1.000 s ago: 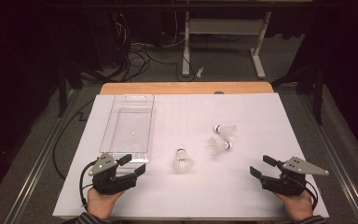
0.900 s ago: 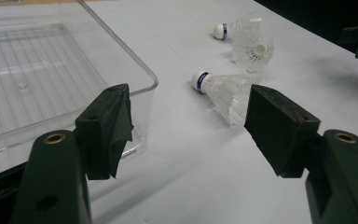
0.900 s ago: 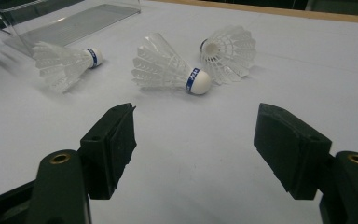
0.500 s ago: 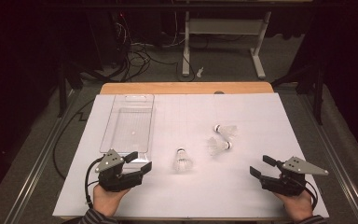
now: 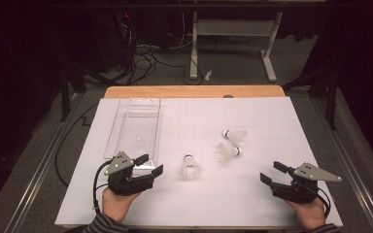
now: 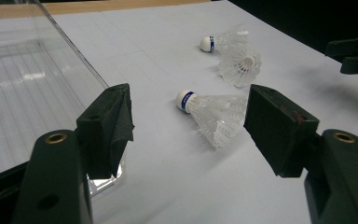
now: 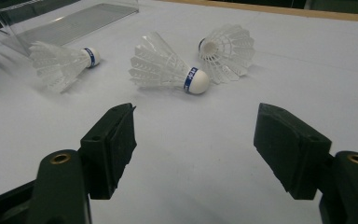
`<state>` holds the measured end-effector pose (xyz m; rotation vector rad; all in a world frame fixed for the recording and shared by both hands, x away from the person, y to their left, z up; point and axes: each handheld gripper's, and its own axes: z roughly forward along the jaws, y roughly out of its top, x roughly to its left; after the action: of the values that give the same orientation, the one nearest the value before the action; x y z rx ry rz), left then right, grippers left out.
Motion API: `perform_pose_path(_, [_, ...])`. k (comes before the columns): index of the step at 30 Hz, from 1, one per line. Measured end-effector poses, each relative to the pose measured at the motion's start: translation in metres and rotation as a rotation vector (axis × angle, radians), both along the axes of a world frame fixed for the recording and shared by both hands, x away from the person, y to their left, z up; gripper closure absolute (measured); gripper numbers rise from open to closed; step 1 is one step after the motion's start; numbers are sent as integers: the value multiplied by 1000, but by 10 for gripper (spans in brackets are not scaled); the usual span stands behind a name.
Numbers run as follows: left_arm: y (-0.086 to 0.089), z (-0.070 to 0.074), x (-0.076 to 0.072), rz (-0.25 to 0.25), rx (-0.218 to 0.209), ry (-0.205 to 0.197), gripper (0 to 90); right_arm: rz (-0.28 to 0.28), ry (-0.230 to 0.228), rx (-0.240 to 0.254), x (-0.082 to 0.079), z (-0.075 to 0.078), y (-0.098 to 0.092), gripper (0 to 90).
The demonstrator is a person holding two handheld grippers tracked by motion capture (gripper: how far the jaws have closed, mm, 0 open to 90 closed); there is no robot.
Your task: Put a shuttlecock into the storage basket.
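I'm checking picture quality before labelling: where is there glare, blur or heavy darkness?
High view: the floor around the lit table is very dark. Left gripper view: glare on the clear tray; the near fingers are soft. Right gripper view: the leftmost shuttlecock looks slightly blurred.

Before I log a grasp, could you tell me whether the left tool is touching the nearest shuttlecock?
Apart: in the high view, bare table separates the left tool from the shuttlecock.

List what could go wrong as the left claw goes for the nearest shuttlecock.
1. The nearest shuttlecock lies on its side; the open left claw could nudge it so it rolls away.
2. Squeezing the feather skirt may crush it.
3. The clear tray sits right beside the claw; a sideways swing may bump it.
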<state>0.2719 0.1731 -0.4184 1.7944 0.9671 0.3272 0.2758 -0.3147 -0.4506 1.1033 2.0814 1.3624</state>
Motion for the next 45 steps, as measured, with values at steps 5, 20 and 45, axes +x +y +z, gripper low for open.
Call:
perform_pose_path(5, [-2,0,2,1,4,-1,333,1,-2,2,0,0,0,299])
perform_pose_path(20, [-15,4,11,-16,8,-8,335,2,2,1,0,0,0,300])
perform_pose_path(45, [-34,9,24,-46,38,-16,338,-2,8,4,2,-1,0,300])
